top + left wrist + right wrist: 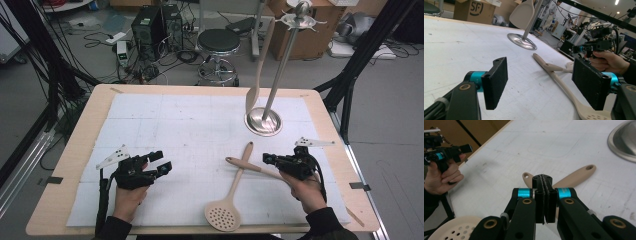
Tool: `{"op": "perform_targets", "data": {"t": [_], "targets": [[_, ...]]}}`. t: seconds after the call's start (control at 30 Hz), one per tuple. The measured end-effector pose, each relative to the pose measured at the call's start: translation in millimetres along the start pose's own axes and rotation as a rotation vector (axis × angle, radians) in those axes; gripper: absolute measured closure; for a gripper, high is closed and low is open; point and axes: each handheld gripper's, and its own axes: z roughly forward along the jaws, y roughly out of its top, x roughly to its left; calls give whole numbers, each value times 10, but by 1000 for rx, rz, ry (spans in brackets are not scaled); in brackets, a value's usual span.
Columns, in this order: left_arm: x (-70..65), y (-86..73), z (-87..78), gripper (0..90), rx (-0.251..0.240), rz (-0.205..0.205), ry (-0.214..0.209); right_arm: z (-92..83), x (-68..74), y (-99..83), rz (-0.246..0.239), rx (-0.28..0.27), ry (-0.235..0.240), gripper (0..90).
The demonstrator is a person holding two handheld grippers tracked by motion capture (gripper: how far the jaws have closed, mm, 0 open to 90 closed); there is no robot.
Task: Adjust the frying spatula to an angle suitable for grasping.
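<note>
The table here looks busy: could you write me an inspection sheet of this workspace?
Surface: wooden table under a white mat.
Job's things: slotted spoon and second utensil lie crossed; spatula hangs on the stand.
Clutter: nothing seen.
Grippers: left gripper open, apart from utensils; right gripper shut, empty, above the crossed handles.
Cables: one trails from each gripper; more on the floor.
Surroundings: stool, cardboard boxes, electronics.

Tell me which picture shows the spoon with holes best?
The high view: the spoon with holes lies whole there, handle crossing another utensil. The left gripper view gives its handle and the bowl's edge; the right gripper view catches part of the bowl and the handle end.
</note>
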Motion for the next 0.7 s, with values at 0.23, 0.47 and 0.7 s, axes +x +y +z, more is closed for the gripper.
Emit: {"op": "perform_targets", "data": {"t": [0.23, 0.47, 0.7], "targets": [[-4, 0, 0, 295, 5, 2, -3, 95, -17, -92, 33, 29, 28, 895], [-8, -1, 4, 295, 2, 3, -3, 176, -12, -162, 51, 50, 31, 895], [-14, 0, 4, 295, 2, 5, -4, 253, 7, -229, 53, 84, 36, 895]]}}
